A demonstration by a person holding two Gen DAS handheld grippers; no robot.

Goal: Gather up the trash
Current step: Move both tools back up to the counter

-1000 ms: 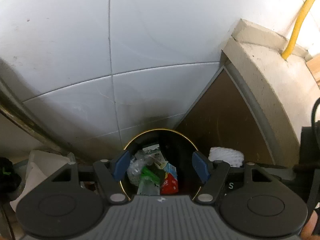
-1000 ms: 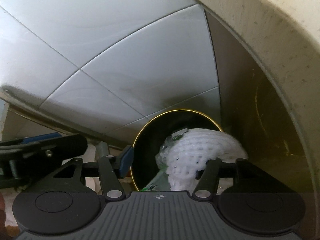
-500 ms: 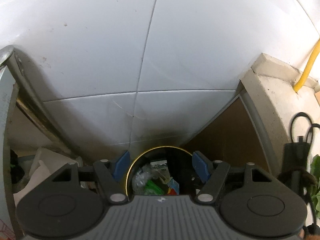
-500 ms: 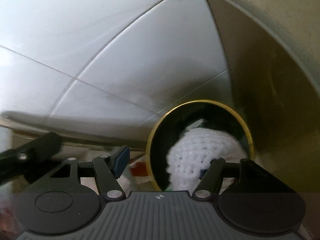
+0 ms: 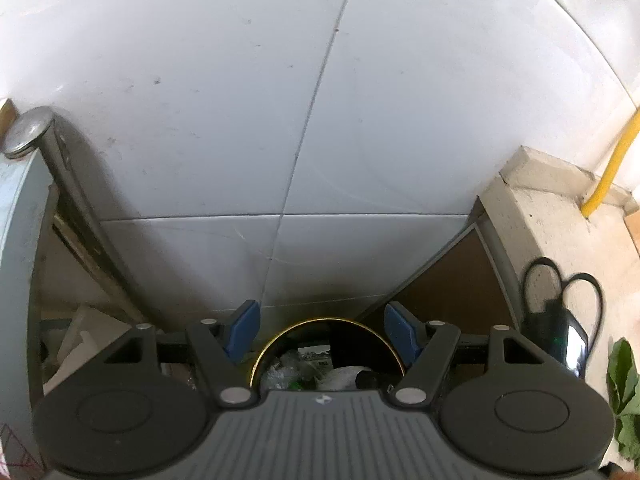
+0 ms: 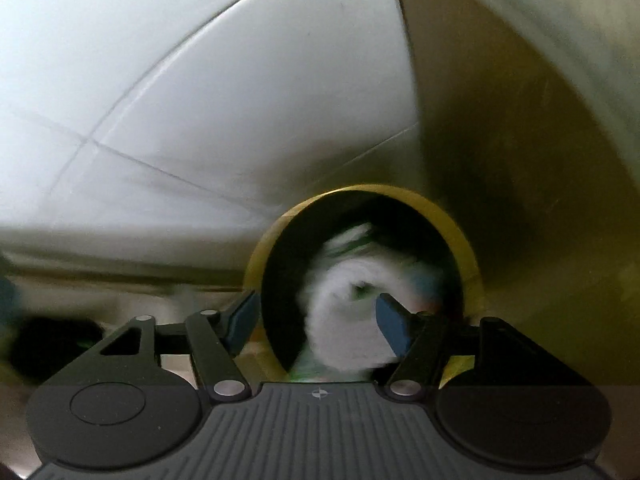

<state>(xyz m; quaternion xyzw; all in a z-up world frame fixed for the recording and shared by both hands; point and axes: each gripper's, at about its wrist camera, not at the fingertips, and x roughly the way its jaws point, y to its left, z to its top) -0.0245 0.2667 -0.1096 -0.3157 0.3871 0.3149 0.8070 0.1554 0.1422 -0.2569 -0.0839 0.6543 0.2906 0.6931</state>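
A black trash bin with a gold rim (image 5: 264,354) stands against the tiled wall and holds wrappers and plastic scraps (image 5: 296,368). My left gripper (image 5: 320,316) hangs above its near edge, open, with nothing between the blue pads. In the right wrist view the bin's rim (image 6: 460,232) fills the lower middle. A white foam net (image 6: 344,292), blurred, lies inside the bin's mouth. My right gripper (image 6: 316,312) is open just above it. Its right pad (image 6: 390,320) shows in front of the net and the left pad stands well apart from it.
White wall tiles (image 5: 320,120) rise behind the bin. A beige stone ledge (image 5: 560,240) with a yellow hose (image 5: 612,168), a black cable and device (image 5: 560,320) and green leaves (image 5: 624,380) lies to the right. A metal post (image 5: 28,136) stands at the left.
The foam net slipped out from between the right gripper's fingers and now lies in the bin. The right gripper came down over the bin's mouth. The left gripper drew up and back.
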